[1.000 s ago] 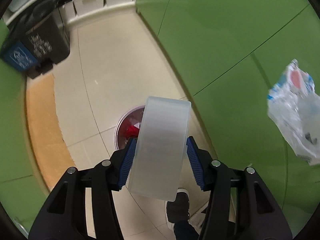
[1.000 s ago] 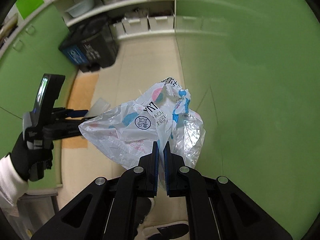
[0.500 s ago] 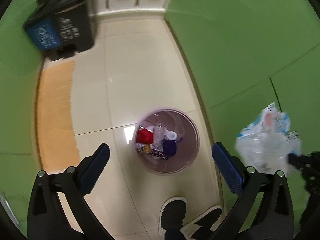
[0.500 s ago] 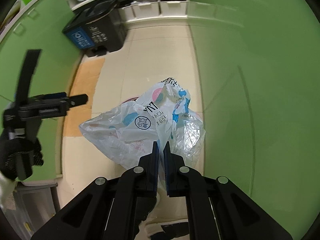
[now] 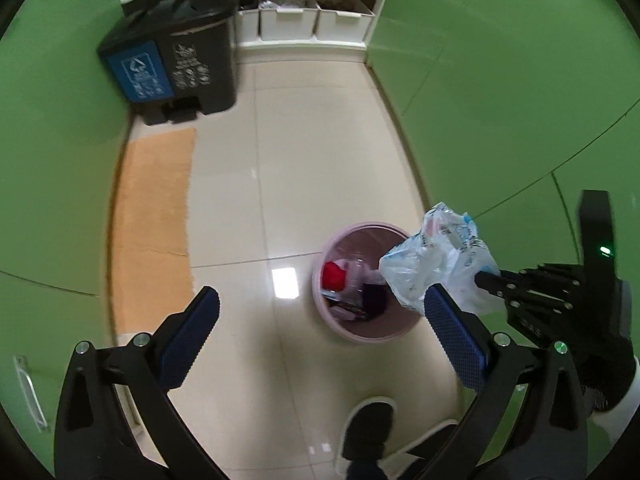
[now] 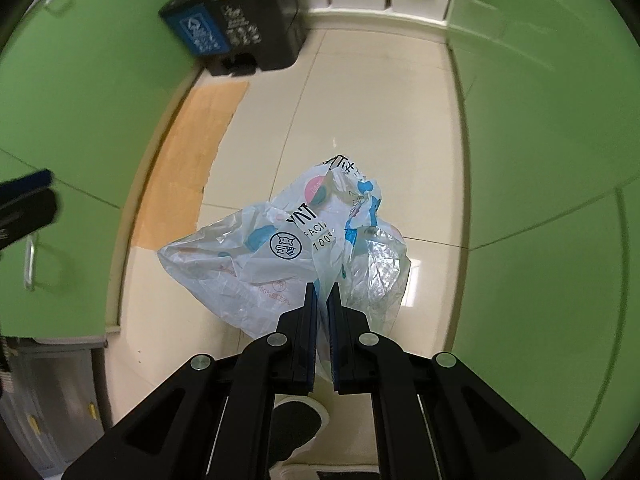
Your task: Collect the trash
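Observation:
My left gripper (image 5: 320, 322) is open and empty, high above the floor. Below it and to the right stands a pink round waste bin (image 5: 332, 326) holding a red item and other trash. My right gripper (image 6: 323, 292) is shut on a crumpled clear plastic bag (image 6: 288, 248) with blue and pink print. In the left wrist view the bag (image 5: 436, 264) hangs over the bin's right rim, held by the right gripper (image 5: 486, 278). The bag hides the bin in the right wrist view.
A black and blue pedal bin (image 5: 172, 68) stands at the far end by white shelves with storage boxes (image 5: 288, 20). An orange mat (image 5: 154, 220) lies along the left. Green cabinet fronts (image 5: 500, 80) line both sides. My shoe (image 5: 368, 424) is below.
My left gripper opened and the clear cup it held is gone from it. The right gripper with the bag moved over the pink bin.

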### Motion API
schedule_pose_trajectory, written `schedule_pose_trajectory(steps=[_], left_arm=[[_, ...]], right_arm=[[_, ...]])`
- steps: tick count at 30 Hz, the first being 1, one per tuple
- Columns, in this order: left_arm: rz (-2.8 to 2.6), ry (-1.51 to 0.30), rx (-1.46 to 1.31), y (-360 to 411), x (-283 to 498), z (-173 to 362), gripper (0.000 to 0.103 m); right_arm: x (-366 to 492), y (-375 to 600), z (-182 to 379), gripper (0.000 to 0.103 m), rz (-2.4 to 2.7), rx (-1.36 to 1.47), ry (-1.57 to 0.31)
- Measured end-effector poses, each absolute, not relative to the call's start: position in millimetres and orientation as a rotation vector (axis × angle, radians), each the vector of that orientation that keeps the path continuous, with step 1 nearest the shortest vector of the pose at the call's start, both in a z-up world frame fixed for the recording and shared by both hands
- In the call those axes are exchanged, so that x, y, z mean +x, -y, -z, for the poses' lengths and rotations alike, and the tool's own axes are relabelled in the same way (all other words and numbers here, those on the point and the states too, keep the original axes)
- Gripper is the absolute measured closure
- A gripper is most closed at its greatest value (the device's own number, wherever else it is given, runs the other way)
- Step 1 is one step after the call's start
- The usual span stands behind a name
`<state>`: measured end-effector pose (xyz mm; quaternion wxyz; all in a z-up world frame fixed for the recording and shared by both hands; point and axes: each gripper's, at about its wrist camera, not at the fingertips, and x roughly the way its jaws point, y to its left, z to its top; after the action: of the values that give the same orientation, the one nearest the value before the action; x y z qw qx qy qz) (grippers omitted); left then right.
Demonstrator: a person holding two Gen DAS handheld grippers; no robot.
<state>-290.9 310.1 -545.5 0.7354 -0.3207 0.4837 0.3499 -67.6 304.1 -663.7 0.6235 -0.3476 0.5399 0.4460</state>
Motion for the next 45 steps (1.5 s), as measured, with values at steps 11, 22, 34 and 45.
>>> schedule_pose_trajectory(steps=[11, 22, 34, 45], left_arm=[[-0.826, -1.028, -0.668, -288, -304, 531, 0.003], [-0.724, -1.007, -0.67, -268, -268, 393, 0.003], [-0.573, -0.871, -0.531, -242, -206, 158, 0.003], [-0.385, -0.718, -0.263, -162, -108, 34, 0.003]], right_arm=[[-76, -309, 666, 0.011, -1.044, -0.813, -1.203], [-65, -277, 477, 0.006, -0.981, -0.653, -1.206], [-39, -203, 202, 0.006, -0.88, -0.44, -1.019], [6, -55, 76, 0.006, -0.574, -0.237, -0.867]])
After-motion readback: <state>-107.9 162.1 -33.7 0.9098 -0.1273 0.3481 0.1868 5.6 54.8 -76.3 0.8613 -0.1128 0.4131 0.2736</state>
